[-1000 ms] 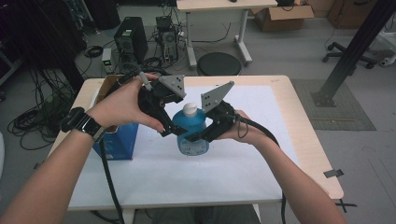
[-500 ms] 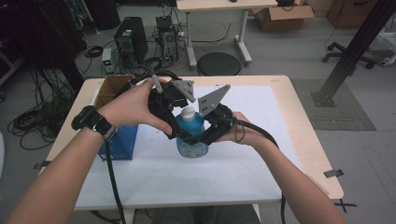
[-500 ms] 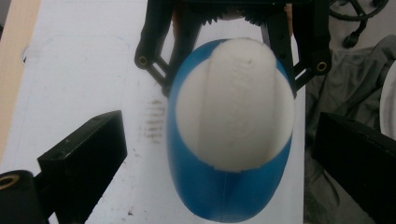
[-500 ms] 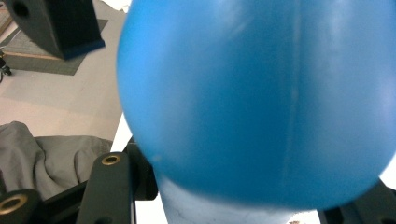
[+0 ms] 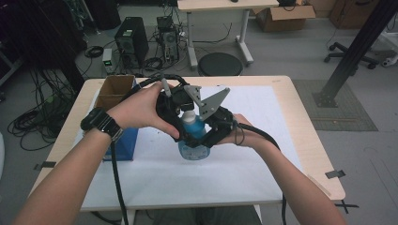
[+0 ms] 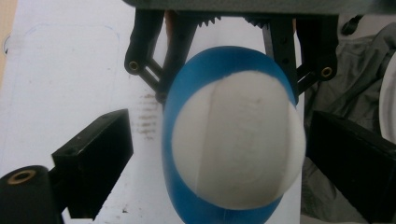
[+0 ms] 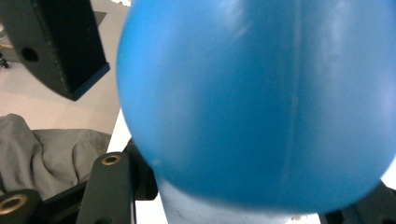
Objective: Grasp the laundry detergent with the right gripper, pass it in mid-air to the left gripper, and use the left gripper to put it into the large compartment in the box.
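A blue bottle with a white cap stands on the white sheet at the table's middle. My right gripper is shut on the bottle's body from the right side. From above, my left gripper points down over the bottle's top. In the left gripper view the cap sits between its two black fingers. These jaws have just been closing. The left finger stands a little off the cap, and the right one is close beside it.
A blue box with an open brown cardboard top stands at the table's left edge, just behind my left wrist. Black cables trail from both grippers. The wooden table rim borders the sheet on the right.
My left gripper has moved right and down from beside the bottle to over its cap, and its jaws now straddle the cap. The right gripper and the bottle have stayed put.
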